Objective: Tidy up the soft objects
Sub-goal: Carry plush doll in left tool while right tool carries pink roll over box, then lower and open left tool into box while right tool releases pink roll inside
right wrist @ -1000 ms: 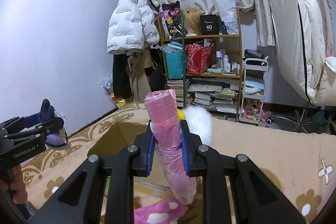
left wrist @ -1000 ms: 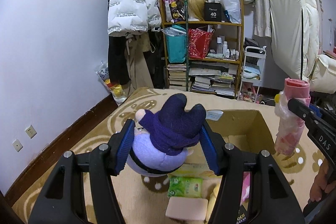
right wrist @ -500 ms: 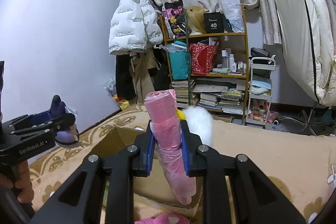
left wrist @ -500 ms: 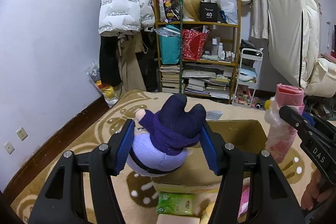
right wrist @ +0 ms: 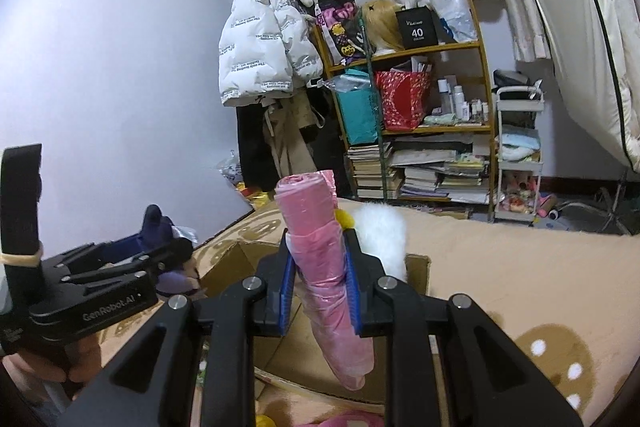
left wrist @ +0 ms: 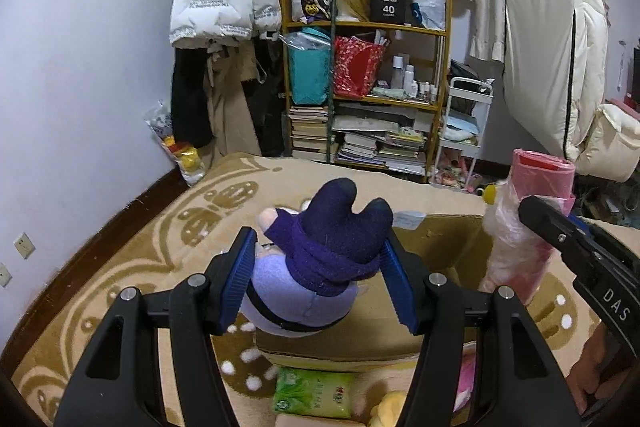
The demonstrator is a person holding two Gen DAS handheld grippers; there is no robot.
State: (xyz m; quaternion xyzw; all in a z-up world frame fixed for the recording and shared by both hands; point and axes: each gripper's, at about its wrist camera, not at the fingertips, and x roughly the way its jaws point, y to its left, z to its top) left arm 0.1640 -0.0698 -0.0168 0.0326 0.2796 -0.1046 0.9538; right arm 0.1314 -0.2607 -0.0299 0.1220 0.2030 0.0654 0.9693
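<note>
My left gripper [left wrist: 320, 283] is shut on a purple plush toy [left wrist: 312, 267] with a dark blue hood, held above the near left side of an open cardboard box [left wrist: 444, 243]. My right gripper [right wrist: 320, 267] is shut on a pink roll of plastic bags [right wrist: 324, 267], held upright over the box [right wrist: 236, 259]; the roll also shows in the left wrist view [left wrist: 524, 223]. A white fluffy toy with a yellow tip [right wrist: 380, 231] sits just behind the roll. The left gripper with the plush shows at the left of the right wrist view [right wrist: 160, 251].
The box stands on a beige patterned blanket [left wrist: 168, 247]. In front of it lie a green tissue pack [left wrist: 316, 391], a yellow soft toy [left wrist: 390, 407] and a pink item [right wrist: 348, 419]. A cluttered shelf [left wrist: 368, 87], hanging coats [left wrist: 224, 27] and a white cart [left wrist: 464, 123] stand behind.
Both grippers have risen and tilted up with their loads. The box and the items on the blanket now sit lower in both views. Both grips are unchanged.
</note>
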